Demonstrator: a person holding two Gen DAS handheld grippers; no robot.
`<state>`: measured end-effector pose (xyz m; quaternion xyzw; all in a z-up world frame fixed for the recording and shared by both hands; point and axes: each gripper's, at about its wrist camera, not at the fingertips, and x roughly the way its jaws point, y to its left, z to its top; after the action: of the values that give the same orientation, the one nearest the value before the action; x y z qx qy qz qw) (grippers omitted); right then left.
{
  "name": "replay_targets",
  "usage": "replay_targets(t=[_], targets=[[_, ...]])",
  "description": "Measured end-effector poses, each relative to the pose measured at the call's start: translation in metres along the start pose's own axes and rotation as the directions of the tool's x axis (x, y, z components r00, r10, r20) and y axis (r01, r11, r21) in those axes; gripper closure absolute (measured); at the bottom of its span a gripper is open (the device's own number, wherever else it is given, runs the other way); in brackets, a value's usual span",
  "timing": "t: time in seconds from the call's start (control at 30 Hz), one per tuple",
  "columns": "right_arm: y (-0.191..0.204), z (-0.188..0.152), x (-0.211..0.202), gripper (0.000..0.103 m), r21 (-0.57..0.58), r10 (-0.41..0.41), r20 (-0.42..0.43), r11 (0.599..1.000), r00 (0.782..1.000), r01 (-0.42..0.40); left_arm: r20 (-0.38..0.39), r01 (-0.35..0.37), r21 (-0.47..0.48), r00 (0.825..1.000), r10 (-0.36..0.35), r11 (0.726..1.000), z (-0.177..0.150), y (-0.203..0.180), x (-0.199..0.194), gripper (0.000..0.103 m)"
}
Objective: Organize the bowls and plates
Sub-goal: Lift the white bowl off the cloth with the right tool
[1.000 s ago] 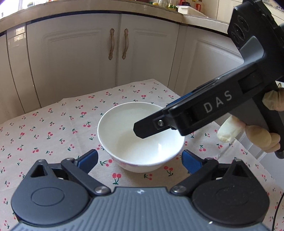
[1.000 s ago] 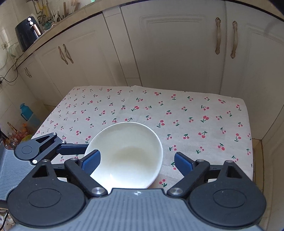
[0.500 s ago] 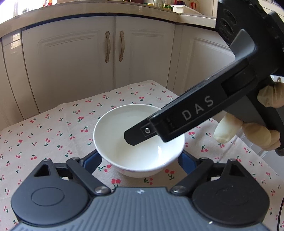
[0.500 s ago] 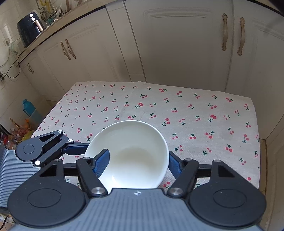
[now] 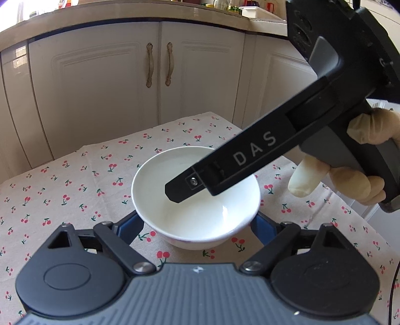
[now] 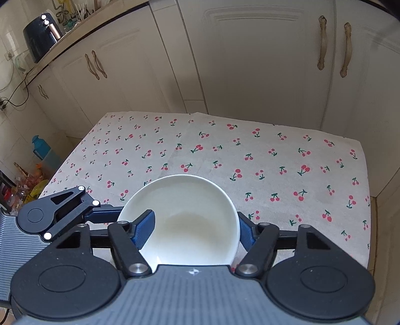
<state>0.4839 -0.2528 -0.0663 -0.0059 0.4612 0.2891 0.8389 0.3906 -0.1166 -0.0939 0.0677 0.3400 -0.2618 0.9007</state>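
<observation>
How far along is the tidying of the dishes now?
Nothing looks organized yet: only one white bowl is in view, on the cherry tablecloth. In hand: the left gripper and the right gripper are both closed on it. Left: lifting and placing it; no plates or stack are visible.

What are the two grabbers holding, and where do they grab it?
Both hold the white bowl. The left gripper clamps its outer sides; the right gripper has one jaw inside, one outside.

White panelled cabinets (image 5: 105, 82) with curved handles (image 5: 149, 65) stood beyond a table under a cherry-print cloth (image 6: 275, 160); daylight fell on the far countertop (image 5: 100, 17).
</observation>
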Motion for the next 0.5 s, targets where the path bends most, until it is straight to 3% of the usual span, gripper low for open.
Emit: replay_targets(t=[0.5], targets=[[0.021, -0.005, -0.017, 0.029, 0.000, -0.006, 0.015, 1.000, 1.000, 0.006, 0.010, 0.012, 0.016, 1.000, -0.012, 1.000, -0.001, -0.008, -0.028, 0.012]])
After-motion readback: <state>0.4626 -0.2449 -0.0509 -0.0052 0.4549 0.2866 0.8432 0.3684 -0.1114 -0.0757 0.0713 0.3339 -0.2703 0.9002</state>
